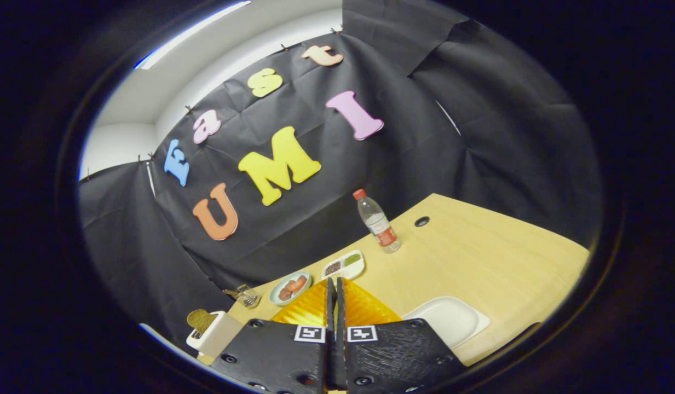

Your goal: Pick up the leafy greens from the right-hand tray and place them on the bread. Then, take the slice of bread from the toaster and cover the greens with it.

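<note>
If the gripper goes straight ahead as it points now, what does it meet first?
Probably the white two-compartment dish, lying just beyond the closed gripper on the wooden table; the round plate sits slightly aside. Depth is unclear.

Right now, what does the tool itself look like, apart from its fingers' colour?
The tool has two wedge-shaped bodies with a finely ribbed surface. Each carries a small square black-and-white marker: the left marker and the right marker. Round screw holes dot the bodies. The two thin fingers stand together, nearly touching.
</note>
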A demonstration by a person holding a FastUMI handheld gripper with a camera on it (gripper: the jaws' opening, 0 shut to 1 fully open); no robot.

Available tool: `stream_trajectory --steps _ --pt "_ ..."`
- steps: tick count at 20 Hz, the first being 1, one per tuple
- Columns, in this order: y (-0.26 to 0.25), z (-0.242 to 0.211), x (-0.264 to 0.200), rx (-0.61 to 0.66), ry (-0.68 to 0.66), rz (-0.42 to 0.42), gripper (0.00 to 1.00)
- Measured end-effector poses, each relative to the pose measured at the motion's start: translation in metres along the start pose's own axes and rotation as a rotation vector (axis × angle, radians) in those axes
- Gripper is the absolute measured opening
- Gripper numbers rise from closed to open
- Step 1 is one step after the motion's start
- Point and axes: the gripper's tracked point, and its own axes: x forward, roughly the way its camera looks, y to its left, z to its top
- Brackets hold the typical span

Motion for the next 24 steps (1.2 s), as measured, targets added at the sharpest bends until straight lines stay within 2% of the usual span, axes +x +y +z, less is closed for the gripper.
stream_trajectory --steps 8,13,16,18,24 --pt "0.104 -0.082 0.027 0.029 0.081 0.136 0.00" --pt "0.135 -0.134 0.046 0.108 0.155 0.181 0.00" --pt "0.130 -0.149 0.056 0.176 0.177 0.175 0.00" --pt "0.114 -0.151 0.062 0.192 0.170 0.143 0.00" --pt "0.063 -0.150 0.062 0.158 0.140 0.034 0.00"
